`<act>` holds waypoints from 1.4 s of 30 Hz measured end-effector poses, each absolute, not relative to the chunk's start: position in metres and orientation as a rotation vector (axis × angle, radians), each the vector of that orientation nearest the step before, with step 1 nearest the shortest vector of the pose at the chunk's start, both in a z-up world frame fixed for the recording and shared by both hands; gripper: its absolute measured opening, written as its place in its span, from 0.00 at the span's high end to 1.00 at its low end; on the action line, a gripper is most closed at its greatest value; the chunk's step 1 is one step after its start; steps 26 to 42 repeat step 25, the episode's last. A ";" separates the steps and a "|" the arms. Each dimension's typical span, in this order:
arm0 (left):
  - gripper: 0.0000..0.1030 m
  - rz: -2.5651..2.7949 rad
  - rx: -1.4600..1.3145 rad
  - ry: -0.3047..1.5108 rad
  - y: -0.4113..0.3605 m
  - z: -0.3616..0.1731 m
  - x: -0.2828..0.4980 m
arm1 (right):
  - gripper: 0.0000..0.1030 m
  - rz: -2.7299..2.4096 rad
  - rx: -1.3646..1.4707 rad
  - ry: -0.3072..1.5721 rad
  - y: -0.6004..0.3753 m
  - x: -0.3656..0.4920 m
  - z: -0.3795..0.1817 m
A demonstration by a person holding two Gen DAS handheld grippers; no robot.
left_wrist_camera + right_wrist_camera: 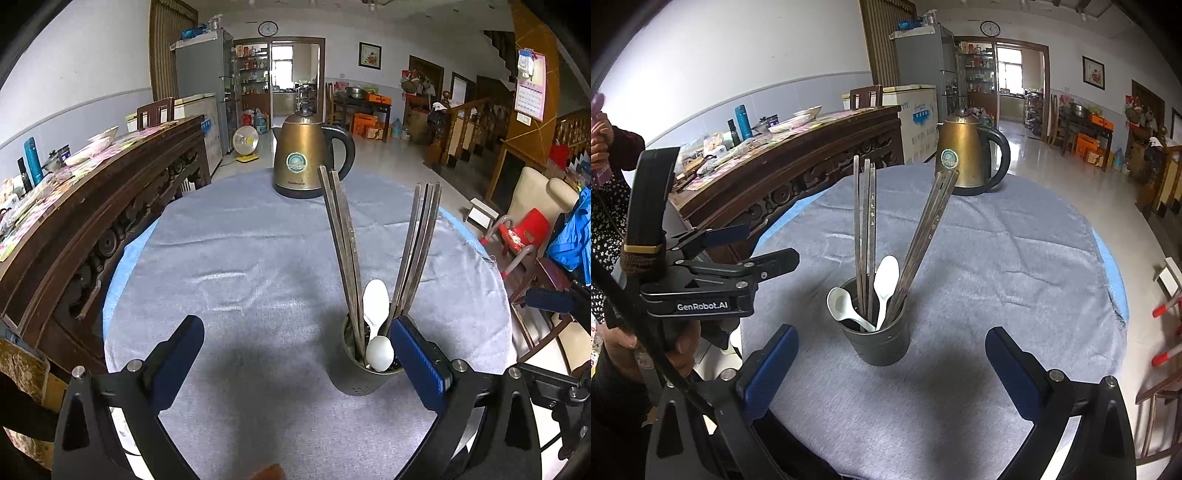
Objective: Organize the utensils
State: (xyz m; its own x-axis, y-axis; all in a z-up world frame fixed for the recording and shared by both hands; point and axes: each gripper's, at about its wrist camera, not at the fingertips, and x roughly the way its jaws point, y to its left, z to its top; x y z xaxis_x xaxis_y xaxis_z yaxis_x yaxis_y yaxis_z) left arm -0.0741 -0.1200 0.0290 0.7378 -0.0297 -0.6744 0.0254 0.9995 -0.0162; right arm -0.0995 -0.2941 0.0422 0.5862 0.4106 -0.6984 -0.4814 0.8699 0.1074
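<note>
A round desk (pixel 258 258) under a grey cloth carries a brass kettle (pixel 304 157) at its far side and, nearer, a dark perforated cup (pixel 877 341). The cup holds two bundles of long metal chopsticks (pixel 864 236), standing handle-end up and splaying apart in a V, plus two white spoons (pixel 886 282), bowls upward. The left gripper (pixel 295 354) is spread wide, the cup beside its right finger. The right gripper (pixel 892 356) is also spread, empty, facing the cup. Only the right view shows the left gripper's body.

Five chopsticks (pixel 866 236), two white spoons (pixel 886 284), one holder (pixel 882 343), one kettle (pixel 964 155).
</note>
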 end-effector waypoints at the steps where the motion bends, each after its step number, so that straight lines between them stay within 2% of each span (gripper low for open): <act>1: 0.03 -0.034 -0.007 0.741 -0.120 0.029 -0.074 | 0.00 0.521 -0.098 0.789 -0.294 -0.100 0.042; 42: 0.02 -0.060 0.013 0.747 -0.126 0.032 -0.070 | 0.00 0.520 -0.104 0.779 -0.293 -0.095 0.047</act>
